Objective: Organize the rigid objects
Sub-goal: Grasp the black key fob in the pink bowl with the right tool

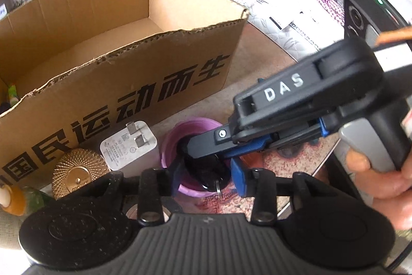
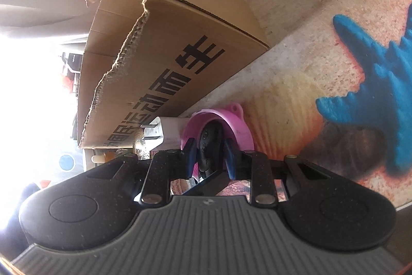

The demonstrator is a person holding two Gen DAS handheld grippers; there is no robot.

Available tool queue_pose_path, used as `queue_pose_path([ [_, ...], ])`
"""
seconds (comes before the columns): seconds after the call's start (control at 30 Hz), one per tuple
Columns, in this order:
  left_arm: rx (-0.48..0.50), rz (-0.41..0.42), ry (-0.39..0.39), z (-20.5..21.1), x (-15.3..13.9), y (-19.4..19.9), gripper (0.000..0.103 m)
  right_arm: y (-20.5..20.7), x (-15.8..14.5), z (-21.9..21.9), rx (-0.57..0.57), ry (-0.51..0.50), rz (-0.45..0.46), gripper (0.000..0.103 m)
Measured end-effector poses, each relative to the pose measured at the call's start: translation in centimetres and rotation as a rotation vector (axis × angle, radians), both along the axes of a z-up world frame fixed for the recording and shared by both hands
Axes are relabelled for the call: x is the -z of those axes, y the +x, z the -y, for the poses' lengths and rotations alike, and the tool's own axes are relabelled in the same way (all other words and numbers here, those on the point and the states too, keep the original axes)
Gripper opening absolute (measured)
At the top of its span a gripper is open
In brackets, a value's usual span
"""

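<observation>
A small purple cup point(image 1: 195, 124) stands on the mat in front of a cardboard box point(image 1: 116, 84). A black key fob point(image 1: 206, 172) with a metal ring sits in the cup. My right gripper point(image 1: 195, 153) reaches down into the cup from the right. In the right wrist view that gripper point(image 2: 209, 156) is shut on the key fob point(image 2: 207, 143), with the pink-purple cup point(image 2: 242, 125) behind it. My left gripper point(image 1: 207, 177) hovers at the cup's near side. Its blue fingers point(image 1: 238, 177) stand apart, with the fob between them and no pad visibly pressing.
A white charger plug point(image 1: 128, 146), a gold ribbed round lid point(image 1: 74, 172) and a small toy figure point(image 1: 13, 200) lie along the box's front wall. Folded bedding point(image 1: 296, 4) is piled at the back right. A hand point(image 1: 381, 177) holds the right gripper. The mat point(image 2: 373, 84) shows a blue starfish.
</observation>
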State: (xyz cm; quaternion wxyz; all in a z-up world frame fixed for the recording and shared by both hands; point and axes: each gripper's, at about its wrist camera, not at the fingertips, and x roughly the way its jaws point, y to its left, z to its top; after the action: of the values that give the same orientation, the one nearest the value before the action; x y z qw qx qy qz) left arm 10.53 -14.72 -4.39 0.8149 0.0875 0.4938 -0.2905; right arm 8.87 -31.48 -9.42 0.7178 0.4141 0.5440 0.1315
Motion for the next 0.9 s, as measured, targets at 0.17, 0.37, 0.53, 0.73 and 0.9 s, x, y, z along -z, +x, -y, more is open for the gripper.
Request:
queue_pose_path([
  [0.17, -0.013, -0.033, -0.021, -0.1, 0.1, 0.6, 0.043, -0.1, 0.0, 0.3, -0.008, -0.003, 0.013, 0.022],
  [0.37, -0.031, -0.105, -0.05, -0.6, 0.2, 0.7, 0.041, -0.7, -0.3, 0.0, -0.022, -0.002, 0.039, 0.02],
  [0.53, -0.029, -0.106, -0.043, -0.6, -0.1, 0.3, 0.039, -0.9, 0.0, -0.1, -0.028, 0.004, 0.046, 0.015],
  [0.73, -0.025, -0.08, -0.045, -0.9, -0.9, -0.3, 0.039, -1.6, -0.7, 0.1, -0.021, 0.011, 0.08, 0.015],
  [0.9, -0.017, -0.033, -0.044, -1.0, -2.6, -1.3, 0.039, -2.6, -2.5, 0.0, -0.021, 0.008, 0.139, 0.015],
])
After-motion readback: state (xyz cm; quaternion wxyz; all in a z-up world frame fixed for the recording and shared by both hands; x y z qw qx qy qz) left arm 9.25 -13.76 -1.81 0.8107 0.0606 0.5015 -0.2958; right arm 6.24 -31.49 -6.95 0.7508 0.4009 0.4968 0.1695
